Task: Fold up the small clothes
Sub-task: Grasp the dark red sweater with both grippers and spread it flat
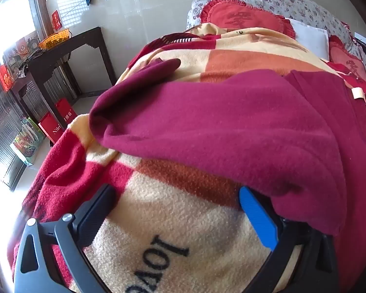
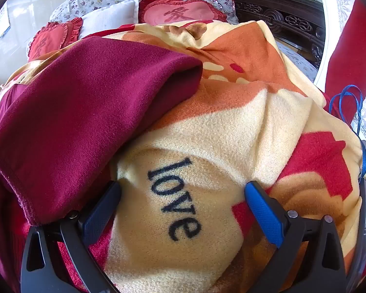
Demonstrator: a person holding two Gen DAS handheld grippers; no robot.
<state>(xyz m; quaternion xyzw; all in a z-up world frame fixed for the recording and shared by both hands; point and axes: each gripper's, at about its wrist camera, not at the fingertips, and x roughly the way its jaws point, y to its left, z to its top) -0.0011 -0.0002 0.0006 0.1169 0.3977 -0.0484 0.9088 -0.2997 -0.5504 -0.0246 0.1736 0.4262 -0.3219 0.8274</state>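
Sunlight floods the window at nine o'clock in the left wrist view, where a dark wooden desk [image 1: 68, 48] carries a yellow basket [image 1: 55, 38], with red gift bags [image 1: 58, 119] on the floor below. Toward the centre, a fleece blanket [image 1: 173, 219] in cream, orange and red covers the bed. The left tongs [image 1: 178, 210] hover over it with both arms spread wide apart, holding nothing; the blue pad [image 1: 256, 217] at four o'clock lies just under the edge of the maroon garment [image 1: 231, 127]. That garment spreads over the blanket from the centre toward three o'clock, one sleeve reaching to eleven o'clock. Red heart-shaped cushions [image 1: 244, 17] and floral bedding [image 1: 292, 2] sit at one o'clock.

From the right wrist camera, the maroon garment [image 2: 73, 112] lies folded over at nine o'clock, its stitched hem touching the left arm of the right tongs [image 2: 183, 197]. These tongs are likewise spread wide and empty, framing the word "love" [image 2: 175, 200] printed on the blanket [image 2: 244, 127]. A carved dark headboard [image 2: 280, 17] stands at one o'clock, and a blue cord [image 2: 349, 102] loops at three o'clock.
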